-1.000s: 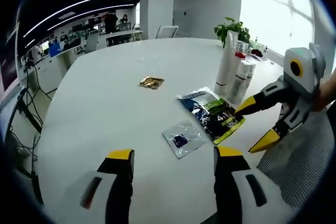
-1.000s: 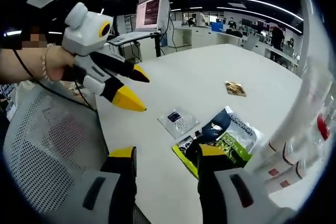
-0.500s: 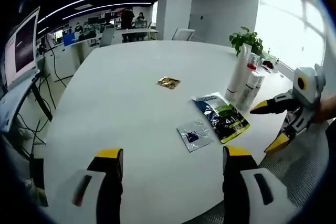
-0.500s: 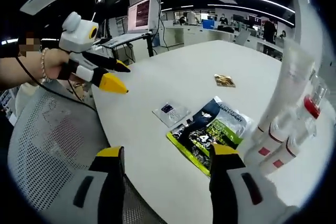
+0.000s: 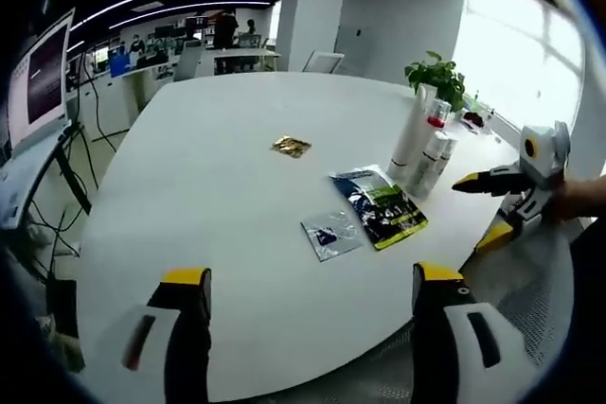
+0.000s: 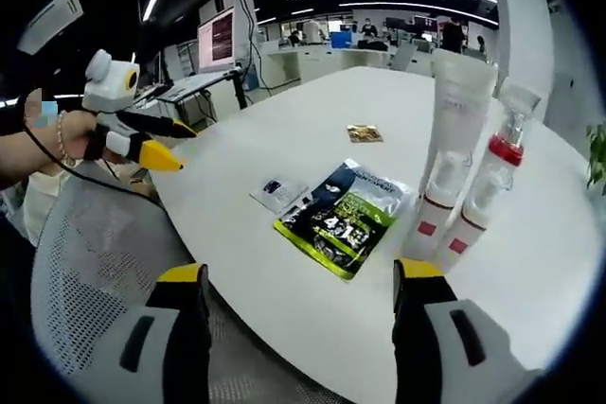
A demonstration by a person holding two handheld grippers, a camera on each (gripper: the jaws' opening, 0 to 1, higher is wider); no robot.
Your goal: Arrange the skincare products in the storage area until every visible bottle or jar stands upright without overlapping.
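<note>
Hovering off the table (image 6: 312,111) edge, the right tool (image 6: 301,276) has its jaws spread and grips nothing. The skincare bottles (image 6: 453,205) stand upright, close together, at about one o'clock from it, their long axes vertical. The green sachet (image 6: 344,219) lies flat just beside them at twelve o'clock, with a small clear sachet (image 6: 279,193) at eleven. The left tool (image 5: 312,281) is also spread and empty, and the bottles (image 5: 421,149) are far at one o'clock. The right tool seems nearer.

White round table (image 5: 218,186), green-and-black pouch (image 6: 346,218) lying flat, clear sachet (image 6: 279,193) just beside it, gold packet (image 6: 364,132) farther off, upright bottles (image 6: 454,186) near the pouch
</note>
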